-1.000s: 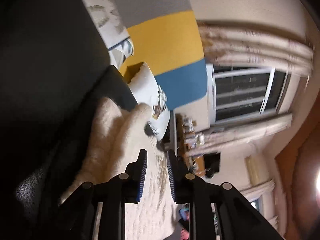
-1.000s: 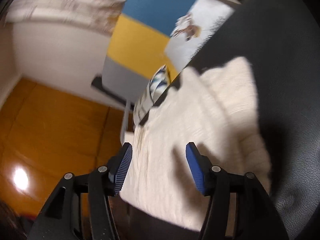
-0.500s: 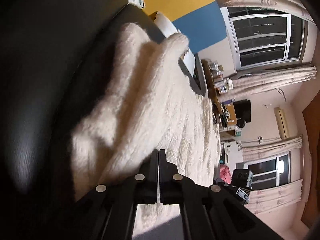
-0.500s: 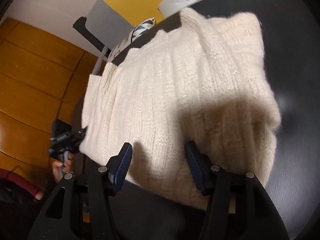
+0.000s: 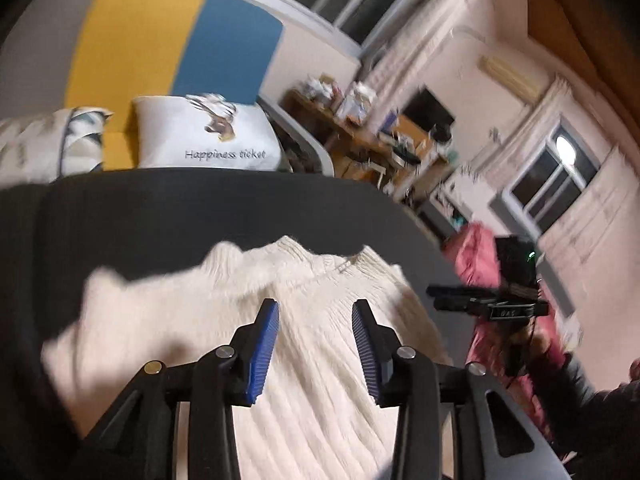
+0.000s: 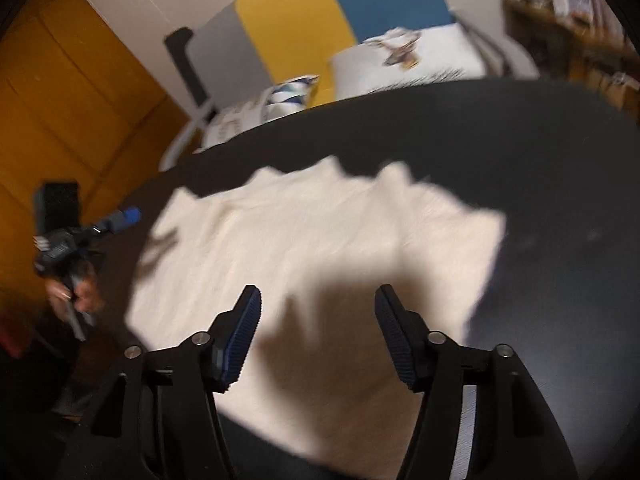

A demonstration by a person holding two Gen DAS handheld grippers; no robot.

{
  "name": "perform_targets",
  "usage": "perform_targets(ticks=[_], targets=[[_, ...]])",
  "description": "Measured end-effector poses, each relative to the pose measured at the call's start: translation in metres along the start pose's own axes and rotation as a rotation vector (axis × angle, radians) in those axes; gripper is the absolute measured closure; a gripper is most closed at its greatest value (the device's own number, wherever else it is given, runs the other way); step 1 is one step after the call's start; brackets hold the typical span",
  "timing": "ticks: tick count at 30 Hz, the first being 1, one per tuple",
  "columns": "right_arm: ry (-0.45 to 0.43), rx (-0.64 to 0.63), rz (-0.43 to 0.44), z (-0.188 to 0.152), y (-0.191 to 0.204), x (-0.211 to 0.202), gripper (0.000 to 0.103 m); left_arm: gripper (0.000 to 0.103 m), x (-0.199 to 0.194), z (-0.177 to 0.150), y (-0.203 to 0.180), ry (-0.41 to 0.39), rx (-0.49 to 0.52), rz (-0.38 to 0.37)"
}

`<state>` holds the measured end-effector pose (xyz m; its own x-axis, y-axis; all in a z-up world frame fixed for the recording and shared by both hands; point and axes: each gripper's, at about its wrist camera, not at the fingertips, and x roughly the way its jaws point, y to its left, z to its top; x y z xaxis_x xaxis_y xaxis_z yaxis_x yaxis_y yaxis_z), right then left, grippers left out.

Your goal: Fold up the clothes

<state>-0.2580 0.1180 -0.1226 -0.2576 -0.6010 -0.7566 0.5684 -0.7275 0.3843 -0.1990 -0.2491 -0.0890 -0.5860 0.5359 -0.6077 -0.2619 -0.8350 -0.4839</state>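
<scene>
A cream knit sweater (image 5: 192,312) lies spread on the dark round table (image 5: 200,208), its collar toward the far side. My left gripper (image 5: 315,304) hovers over the sweater's middle near the collar. Its jaws are opening and nothing is between the blue pads. In the right wrist view the sweater (image 6: 320,232) fills the centre of the table (image 6: 520,152). My right gripper (image 6: 318,290) hangs above the sweater's near part, its jaws opening wider and holding nothing. Each gripper shows in the other's view: the right gripper (image 5: 434,296) at the sweater's right edge, the left gripper (image 6: 132,216) at its left edge.
Beyond the table stand a white printed pillow (image 5: 204,140) and a patterned pillow (image 5: 40,148) against a grey, yellow and blue panel (image 5: 160,40). A cluttered wooden desk (image 5: 360,120) is at the back right. A person's red sleeve (image 5: 476,252) is on the right, orange wood panelling (image 6: 60,100) on the left.
The left gripper went from shut over the sweater to open, rose and rolled upright. The right gripper drew back and up, jaws slightly wider. The sweater now lies flat below both.
</scene>
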Motion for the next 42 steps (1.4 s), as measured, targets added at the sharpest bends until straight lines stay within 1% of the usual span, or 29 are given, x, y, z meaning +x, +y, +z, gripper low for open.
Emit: perform_targets(ticks=[2,4,8,11,14,16,17,18,19,20,21,22,23,24,25,27,28,29,30,31,33,34,35,36,38,39,41,42], targets=[[-0.001,0.000,-0.038,0.007,-0.006,0.003,0.040,0.064,0.015,0.012,0.007,0.032,0.007,-0.002],[0.009,-0.006,-0.067,0.019,-0.008,0.014,0.040,0.064,0.028,0.022,0.012,0.063,0.004,-0.010],[0.036,-0.009,-0.073,0.028,-0.020,0.030,0.039,0.063,0.055,0.043,0.005,0.132,0.042,-0.033],[0.058,-0.003,-0.091,0.034,-0.030,0.047,0.039,0.063,0.079,0.041,0.004,0.228,0.073,-0.023],[0.079,-0.009,-0.050,0.034,-0.036,0.057,0.039,0.063,0.095,0.029,0.004,0.329,0.115,-0.017],[0.092,-0.047,-0.054,0.031,-0.032,0.062,0.040,0.063,0.100,0.020,0.003,0.381,0.133,-0.021],[0.099,-0.068,-0.065,0.030,-0.030,0.065,0.041,0.063,0.101,0.016,0.002,0.400,0.135,-0.036],[0.106,-0.088,-0.076,0.028,-0.028,0.068,0.045,0.065,0.101,0.012,0.001,0.419,0.137,-0.051],[0.112,-0.108,-0.087,0.026,-0.025,0.069,0.056,0.068,0.102,0.008,-0.001,0.438,0.138,-0.066],[0.119,-0.128,-0.098,0.024,-0.021,0.071,0.063,0.075,0.102,0.005,-0.003,0.440,0.148,-0.066],[0.120,-0.146,-0.109,0.022,-0.018,0.071,0.067,0.093,0.102,0.003,-0.006,0.425,0.169,-0.043],[0.117,-0.162,-0.119,0.020,-0.014,0.070,0.072,0.097,0.100,0.002,-0.009,0.404,0.188,-0.017],[0.115,-0.178,-0.128,0.018,-0.010,0.069,0.077,0.097,0.095,0.002,-0.013,0.365,0.196,-0.006],[0.107,-0.189,-0.140,0.017,-0.007,0.066,0.080,0.097,0.089,0.003,-0.017,0.313,0.201,-0.002],[0.096,-0.194,-0.153,0.016,-0.005,0.062,0.086,0.098,0.082,0.004,-0.022,0.261,0.205,0.003],[0.059,-0.173,-0.163,0.014,-0.008,0.050,0.089,0.097,0.071,0.010,-0.027,0.171,0.195,0.007],[0.038,-0.157,-0.166,0.014,-0.011,0.043,0.089,0.097,0.072,0.012,-0.027,0.147,0.187,0.032],[0.018,-0.141,-0.169,0.014,-0.013,0.036,0.089,0.097,0.076,0.013,-0.026,0.137,0.179,0.071],[0.013,-0.125,-0.180,0.013,-0.019,0.033,0.089,0.097,0.084,0.013,-0.023,0.137,0.173,0.122],[0.027,-0.105,-0.198,0.011,-0.026,0.036,0.089,0.096,0.095,0.011,-0.019,0.148,0.169,0.165],[0.076,-0.054,-0.210,0.002,-0.042,0.050,0.089,0.093,0.120,0.004,-0.010,0.198,0.155,0.273],[0.078,-0.042,-0.207,-0.001,-0.045,0.052,0.089,0.092,0.129,0.000,-0.007,0.215,0.147,0.297],[0.071,-0.031,-0.203,-0.004,-0.047,0.053,0.089,0.091,0.130,-0.001,-0.006,0.202,0.135,0.292],[0.067,-0.025,-0.203,-0.006,-0.047,0.052,0.089,0.085,0.128,-0.001,-0.005,0.197,0.116,0.279],[0.062,-0.022,-0.210,-0.006,-0.046,0.048,0.089,0.082,0.116,0.003,-0.005,0.172,0.075,0.286],[0.057,-0.022,-0.212,-0.006,-0.046,0.046,0.089,0.079,0.107,0.005,-0.007,0.138,0.067,0.299],[0.034,-0.009,-0.211,-0.003,-0.047,0.037,0.089,0.077,0.084,0.008,-0.014,0.054,0.077,0.315],[0.013,0.000,-0.209,-0.001,-0.048,0.030,0.089,0.077,0.076,0.009,-0.020,0.027,0.090,0.301]])
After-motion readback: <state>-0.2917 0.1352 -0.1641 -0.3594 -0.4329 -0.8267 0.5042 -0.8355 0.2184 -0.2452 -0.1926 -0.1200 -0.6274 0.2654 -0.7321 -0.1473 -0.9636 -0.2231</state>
